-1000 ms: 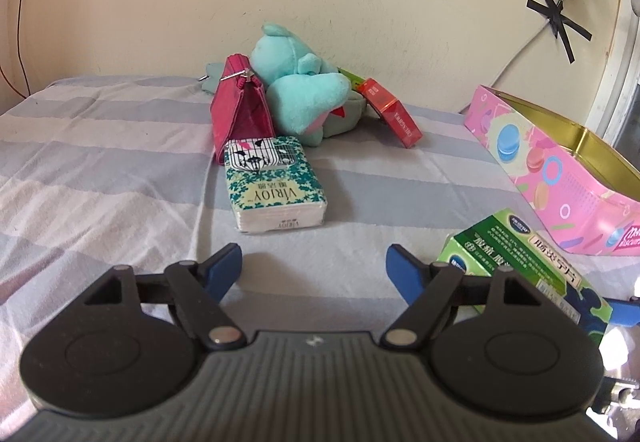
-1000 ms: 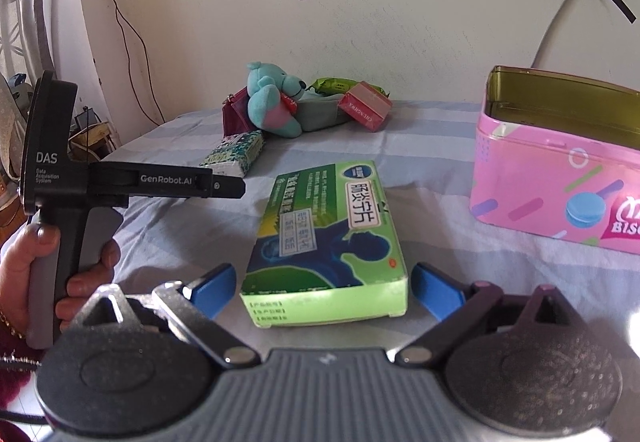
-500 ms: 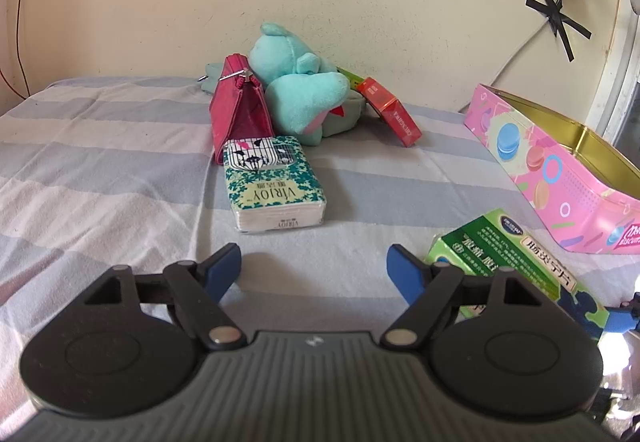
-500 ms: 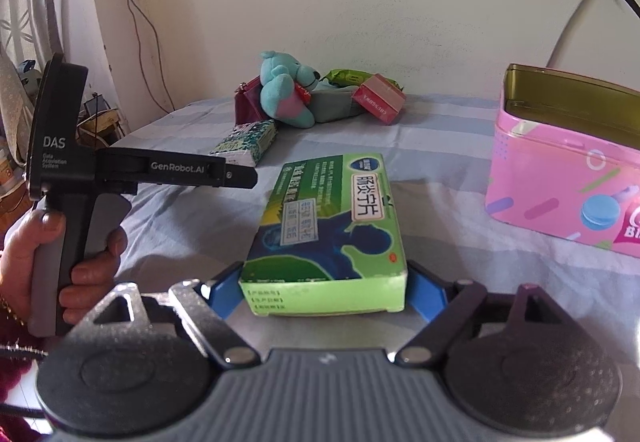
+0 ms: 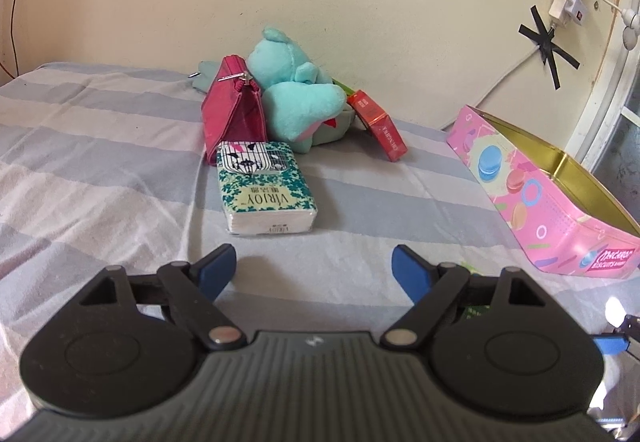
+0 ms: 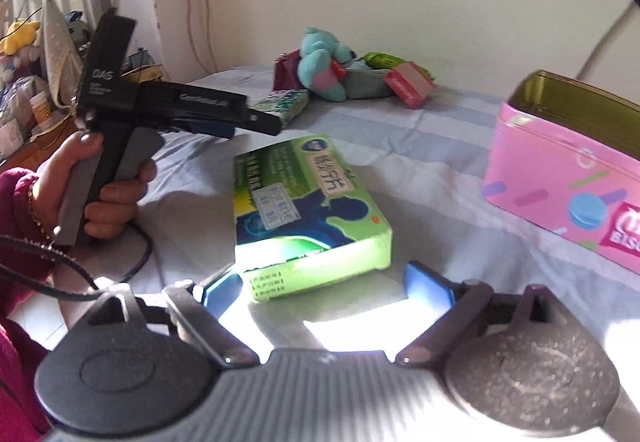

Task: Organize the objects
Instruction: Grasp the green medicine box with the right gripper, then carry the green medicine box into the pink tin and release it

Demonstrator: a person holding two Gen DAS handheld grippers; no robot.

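In the right wrist view a green medicine box [image 6: 308, 202] lies flat on the striped bedsheet, turned at an angle. Its near end sits between the blue fingers of my right gripper [image 6: 320, 282]. Those jaws are opening; a gap shows beside the right finger [image 6: 424, 282]. My left gripper [image 5: 314, 260] hovers over bare sheet, jaws opening, nothing between them. Just beyond it lies a green floral tissue pack [image 5: 268, 198] with a small patterned pouch [image 5: 254, 158] on top. The open pink biscuit tin [image 6: 568, 178] stands to the right.
Against the far wall sit a magenta purse [image 5: 234, 110], a teal plush toy [image 5: 296, 98] and a red box [image 5: 380, 126]. A hand [image 6: 104, 194] holds the left gripper [image 6: 224, 128] at the bed's left side. Cluttered shelves stand past that edge.
My right gripper closed on the green box, then opened again; the box now lies skewed. The left jaws have spread wider, and the green box has slipped out of the left wrist view.
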